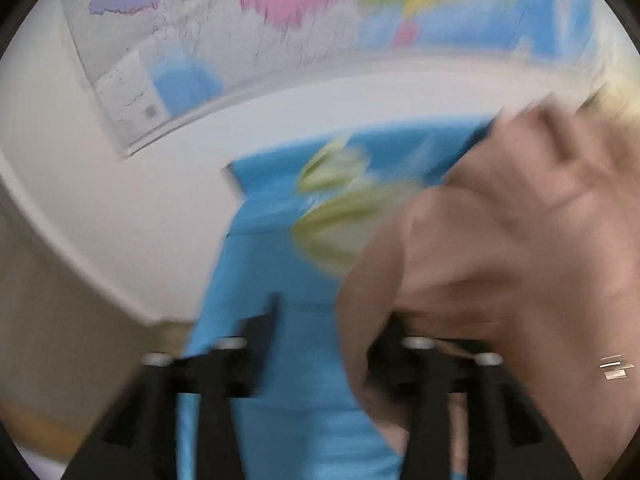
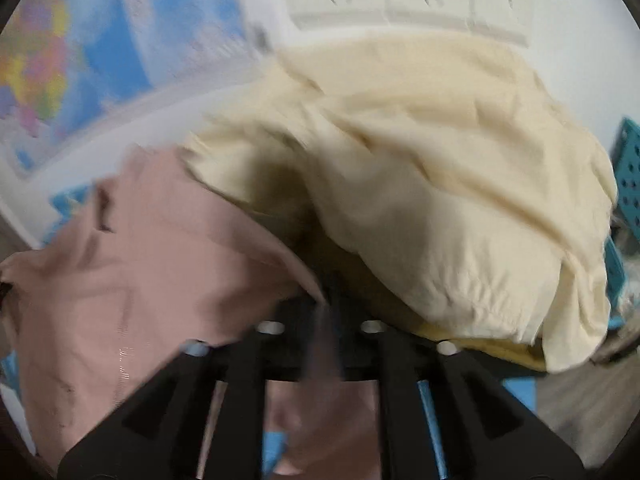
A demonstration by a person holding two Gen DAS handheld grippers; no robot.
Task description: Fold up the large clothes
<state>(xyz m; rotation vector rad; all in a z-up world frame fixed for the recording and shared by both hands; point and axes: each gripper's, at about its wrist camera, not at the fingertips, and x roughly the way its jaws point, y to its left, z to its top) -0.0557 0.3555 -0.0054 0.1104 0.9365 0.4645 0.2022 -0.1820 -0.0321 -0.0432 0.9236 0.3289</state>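
Both views blurred. My left hand-held gripper has jaws apart over the blue cloth; pink garment drapes its right finger. Right hand-held gripper: can't tell, pink garment bunched there, cream garment beside. Map text unreadable.

In the left wrist view, the printed cloth lies on the bench at frame centre. The pink garment overlaps its right side. The wall map spans the top. In the right wrist view, the pink garment fills the lower left. The cream garment lies upper right, overlapping it. A perforated basket sits at the right edge.
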